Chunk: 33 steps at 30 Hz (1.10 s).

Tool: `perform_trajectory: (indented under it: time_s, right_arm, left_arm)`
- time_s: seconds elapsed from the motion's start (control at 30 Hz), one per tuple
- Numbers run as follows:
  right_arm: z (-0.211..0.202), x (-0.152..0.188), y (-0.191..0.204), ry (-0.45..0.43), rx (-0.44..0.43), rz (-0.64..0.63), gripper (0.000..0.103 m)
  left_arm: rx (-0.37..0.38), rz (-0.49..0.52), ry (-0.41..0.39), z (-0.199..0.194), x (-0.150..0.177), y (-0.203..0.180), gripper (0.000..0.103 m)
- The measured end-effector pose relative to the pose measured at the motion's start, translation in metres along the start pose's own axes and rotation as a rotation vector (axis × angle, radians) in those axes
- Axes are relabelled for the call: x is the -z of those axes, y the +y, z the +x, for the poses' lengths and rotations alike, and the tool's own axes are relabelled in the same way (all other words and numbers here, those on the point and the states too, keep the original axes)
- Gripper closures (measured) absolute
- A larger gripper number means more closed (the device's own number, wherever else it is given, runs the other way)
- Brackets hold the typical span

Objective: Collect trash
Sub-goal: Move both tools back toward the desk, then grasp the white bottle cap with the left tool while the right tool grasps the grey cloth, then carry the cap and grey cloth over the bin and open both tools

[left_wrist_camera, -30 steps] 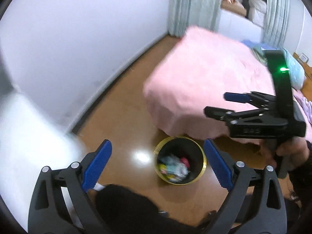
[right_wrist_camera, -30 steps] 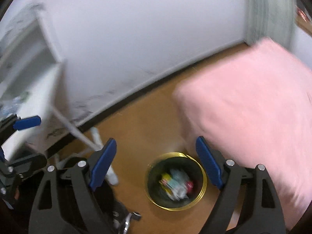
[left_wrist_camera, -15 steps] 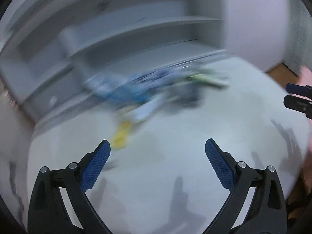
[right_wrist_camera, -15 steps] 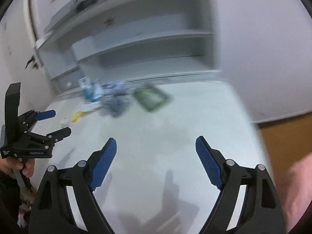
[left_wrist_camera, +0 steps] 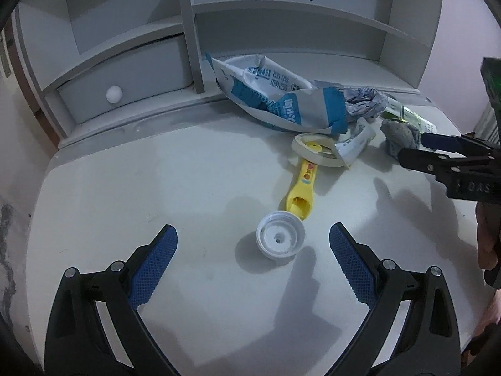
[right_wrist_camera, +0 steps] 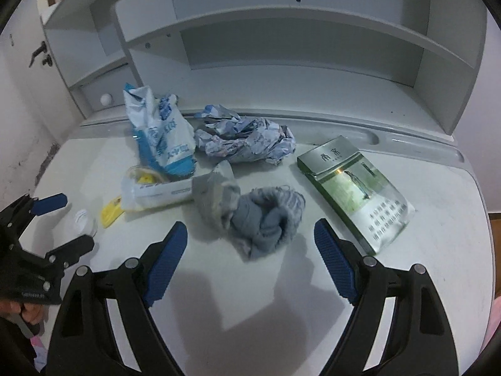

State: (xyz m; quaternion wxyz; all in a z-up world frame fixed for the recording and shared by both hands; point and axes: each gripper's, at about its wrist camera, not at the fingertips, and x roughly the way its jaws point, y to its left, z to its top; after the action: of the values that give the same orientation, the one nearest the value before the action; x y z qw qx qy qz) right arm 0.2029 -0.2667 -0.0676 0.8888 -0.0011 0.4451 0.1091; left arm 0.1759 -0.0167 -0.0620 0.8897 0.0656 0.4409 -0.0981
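Left gripper (left_wrist_camera: 253,264) gaping wide, empty, bracketing white cap (left_wrist_camera: 279,239) for pickup. Right gripper (right_wrist_camera: 250,260) likewise spread, holding nothing, framing grey sock (right_wrist_camera: 264,219); green box (right_wrist_camera: 355,189) lying at 2 o'clock on surface (right_wrist_camera: 438,250).

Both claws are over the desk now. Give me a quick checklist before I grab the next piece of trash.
1. Left claw open, holding nothing: ok.
2. Right claw open, holding nothing: ok.
3. White cap lined up between the left claw's fingers: ok.
4. Grey rag just ahead of the right claw: ok.
5. The two claws apart from each other: ok.
6. Trash bin within reach: cannot tell, not in view.
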Motion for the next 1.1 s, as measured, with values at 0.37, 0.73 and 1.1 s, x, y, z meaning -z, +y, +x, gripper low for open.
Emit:
perform_trajectory:
  time_s: [0.37,0.73,1.1]
  right_arm:
    - [0.010,-0.007,0.012,-0.001,0.040,-0.012,0.077]
    - [-0.033,0.018,0.007,-0.063,0.021,-0.019,0.077]
    - [-0.153,0.120,-0.123,-0.197,0.200,0.201,0.077]
  left_arm:
    - [-0.003,0.012,-0.002,0.007,-0.002,0.001,0.019]
    - [0.010,0.015,-0.027,-0.006,0.000,-0.009,0.074]
    - [0.229,0.204,-0.178,-0.043,-0.019,-0.176,0.074]
